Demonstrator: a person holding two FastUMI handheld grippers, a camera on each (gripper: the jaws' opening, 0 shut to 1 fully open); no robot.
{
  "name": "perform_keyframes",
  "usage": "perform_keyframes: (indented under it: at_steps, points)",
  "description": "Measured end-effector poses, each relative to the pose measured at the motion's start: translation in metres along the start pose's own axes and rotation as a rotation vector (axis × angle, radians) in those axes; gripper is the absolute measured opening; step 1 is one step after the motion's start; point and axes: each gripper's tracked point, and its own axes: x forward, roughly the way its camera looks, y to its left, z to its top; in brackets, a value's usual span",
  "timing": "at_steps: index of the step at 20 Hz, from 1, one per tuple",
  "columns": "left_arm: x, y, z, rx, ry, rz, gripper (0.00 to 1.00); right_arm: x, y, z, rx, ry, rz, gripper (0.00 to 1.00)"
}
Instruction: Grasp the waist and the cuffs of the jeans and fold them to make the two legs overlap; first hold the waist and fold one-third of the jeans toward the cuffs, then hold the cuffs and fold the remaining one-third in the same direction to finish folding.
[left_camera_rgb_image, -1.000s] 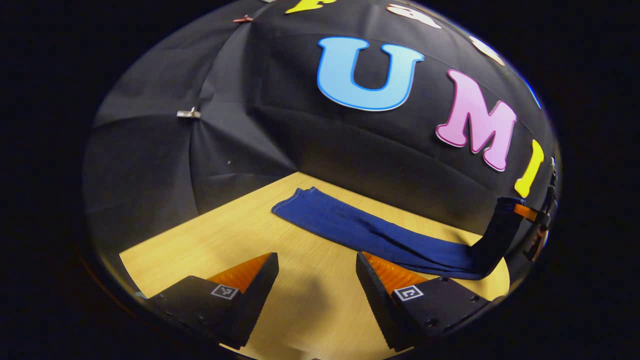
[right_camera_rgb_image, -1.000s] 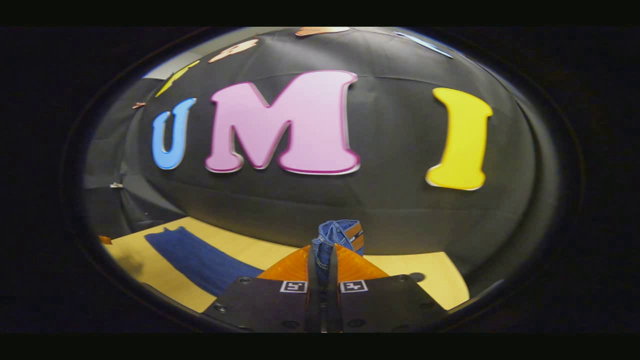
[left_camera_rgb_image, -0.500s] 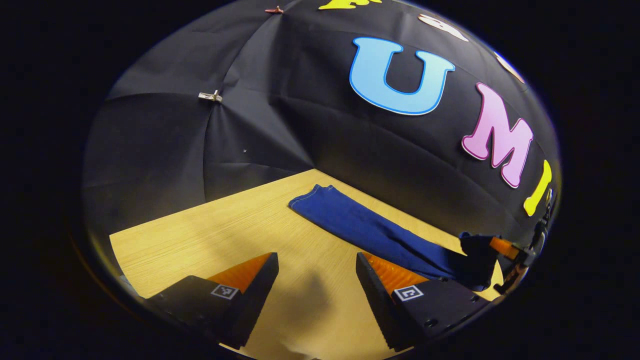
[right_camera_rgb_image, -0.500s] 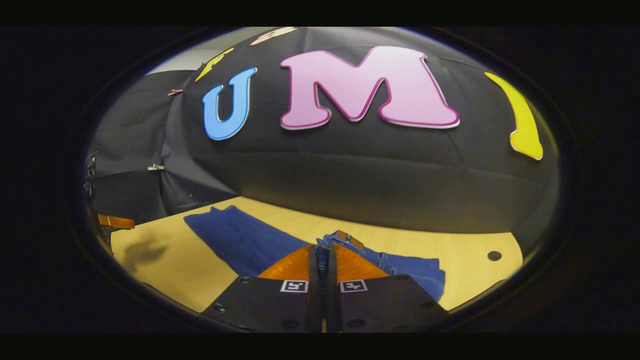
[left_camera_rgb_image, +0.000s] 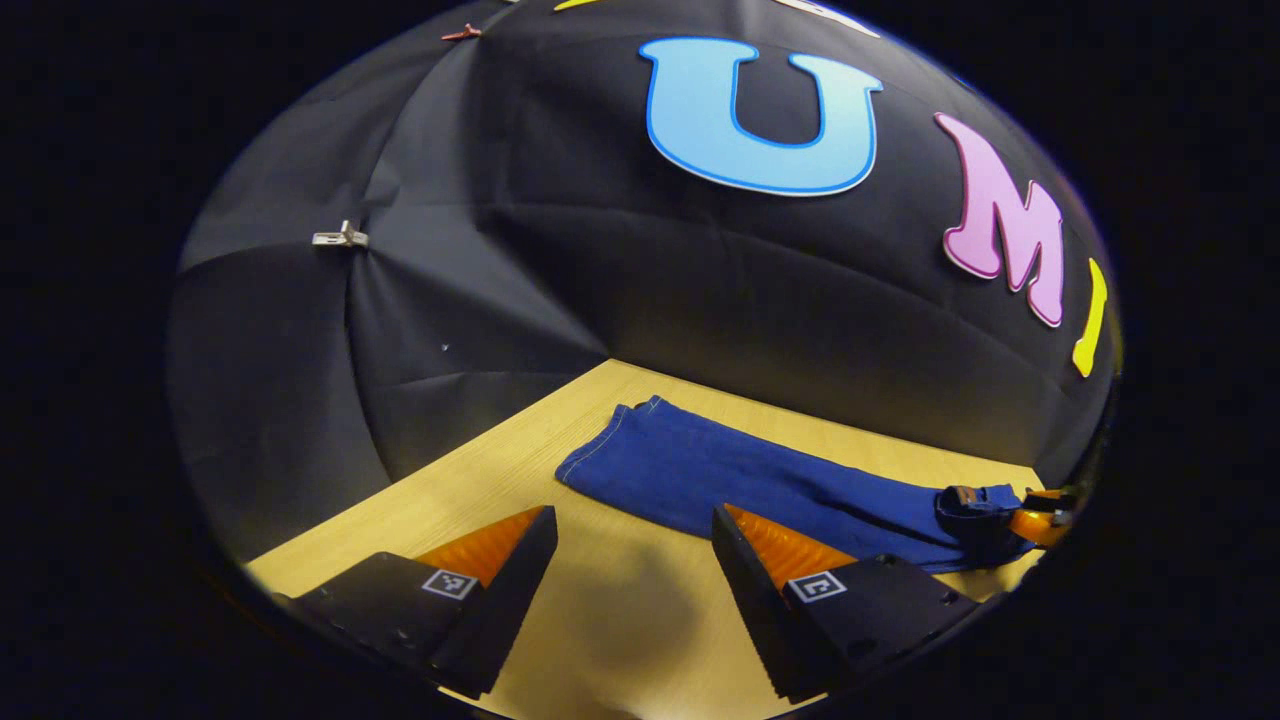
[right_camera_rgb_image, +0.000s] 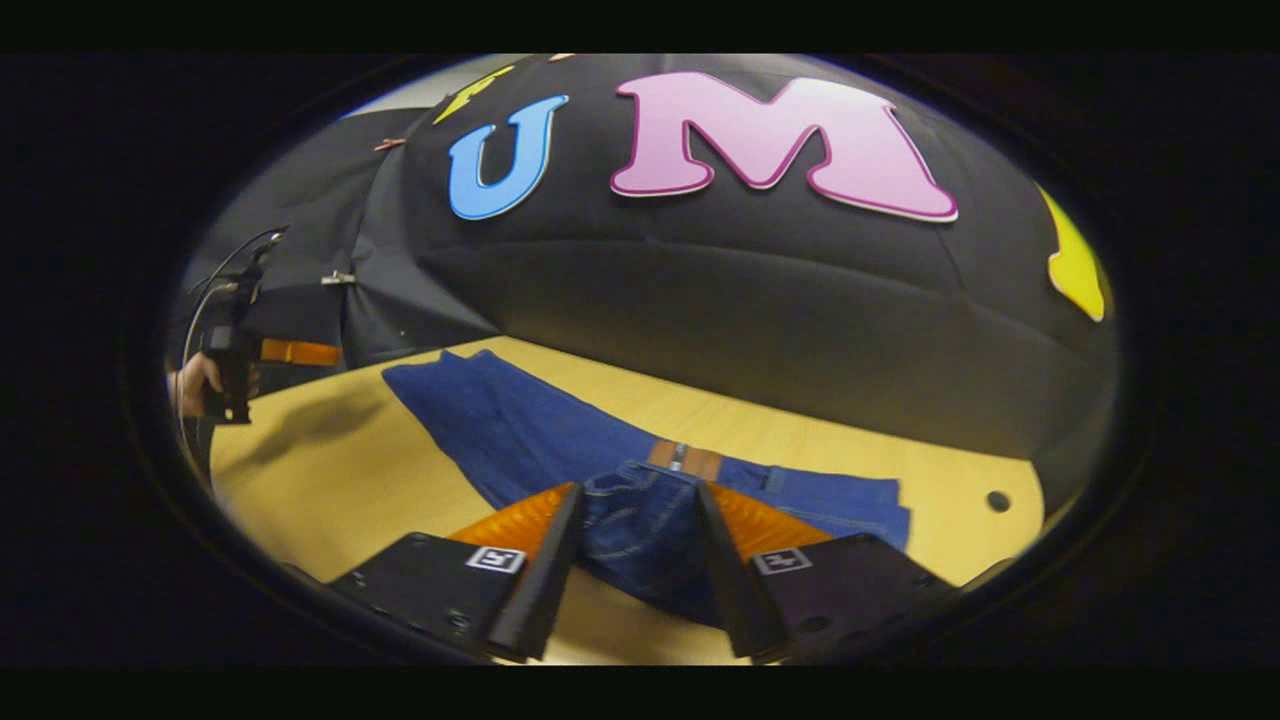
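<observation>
Jeans (right_camera_rgb_image: 560, 440) are laid flat on the wooden table (right_camera_rgb_image: 330, 480), parallel to the booth's back wall. In the right gripper view the waist (right_camera_rgb_image: 690, 462) is seen nearest the camera, w/ a brown patch at the waistband; the legs run away to the left, toward the cuffs (left_camera_rgb_image: 610, 445). In the left gripper view the cuffs lie at the far left end of the garment, close to the table's rear corner.

Right gripper (right_camera_rgb_image: 632, 545): fingers are spread apart, w/ waist fabric lying in the gap between them. Fabric is not pinched; whether either finger touches it can't be told. In the left gripper view this gripper (left_camera_rgb_image: 1035, 505) is seen at the far right, at the waist end of the jeans.

Left gripper (left_camera_rgb_image: 632, 560): fingers are held wide apart above bare table, nothing between them. The jeans lie just ahead of it, apart from the fingertips. In the right gripper view this gripper (right_camera_rgb_image: 250, 355) is seen at far left, held by a hand (right_camera_rgb_image: 192, 380), above the table near the cuff end.

No containers are in view.
</observation>
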Motion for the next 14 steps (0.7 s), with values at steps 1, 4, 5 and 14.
perform_keyframes:
  at_steps: [1,4,5,14]
  points:
    - [0.011,0.005,0.0,-0.002,0.022,0.016,0.97,-0.011,-0.02,0.004,-0.039,-0.005,-0.05,0.77]
    - [0.049,0.015,0.011,0.011,0.037,0.024,0.97,-0.051,-0.074,0.023,-0.088,-0.042,-0.149,0.82]
    - [0.062,0.021,0.012,0.022,0.049,0.031,0.97,-0.064,-0.089,0.03,-0.09,-0.056,-0.183,0.84]
    - [0.152,0.025,0.007,0.112,0.233,0.023,0.97,-0.183,-0.188,0.068,-0.119,-0.142,-0.454,0.97]
